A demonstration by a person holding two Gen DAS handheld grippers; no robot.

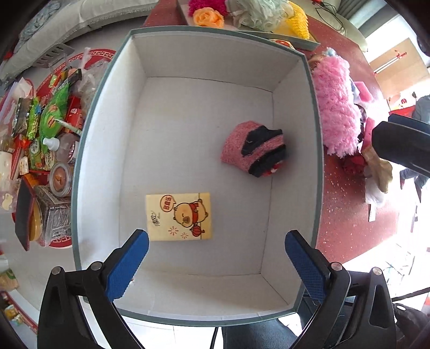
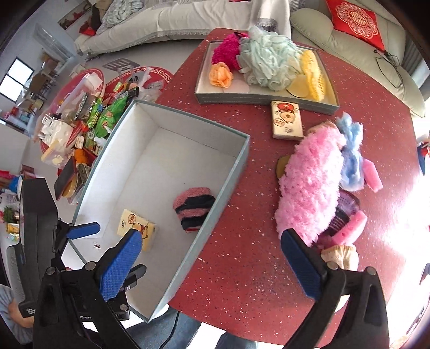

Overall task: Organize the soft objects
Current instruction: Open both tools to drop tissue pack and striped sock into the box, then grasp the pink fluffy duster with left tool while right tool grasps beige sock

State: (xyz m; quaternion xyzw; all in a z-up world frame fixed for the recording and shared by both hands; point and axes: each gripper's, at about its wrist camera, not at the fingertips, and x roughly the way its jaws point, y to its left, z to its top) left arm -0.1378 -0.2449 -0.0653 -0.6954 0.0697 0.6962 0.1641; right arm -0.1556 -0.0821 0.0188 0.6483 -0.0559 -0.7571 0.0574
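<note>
A red speckled surface (image 2: 242,268) sits in front of a pale sofa (image 2: 161,21) with a red patterned cushion (image 2: 357,22) on it. On the floor to one side lies a jumble of snack packets (image 2: 104,118) on round red mats (image 2: 150,76).

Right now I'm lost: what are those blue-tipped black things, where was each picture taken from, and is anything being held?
They are two hand-held grippers carried by a person, each with its own camera. One picture looks down past the left gripper into a grey box; the other looks past the right gripper over the red table. The box contains a striped sock and a yellow tissue pack. A pink fluffy item and a tray of soft things sit on the table. Both jaws are open, holding nothing.
</note>
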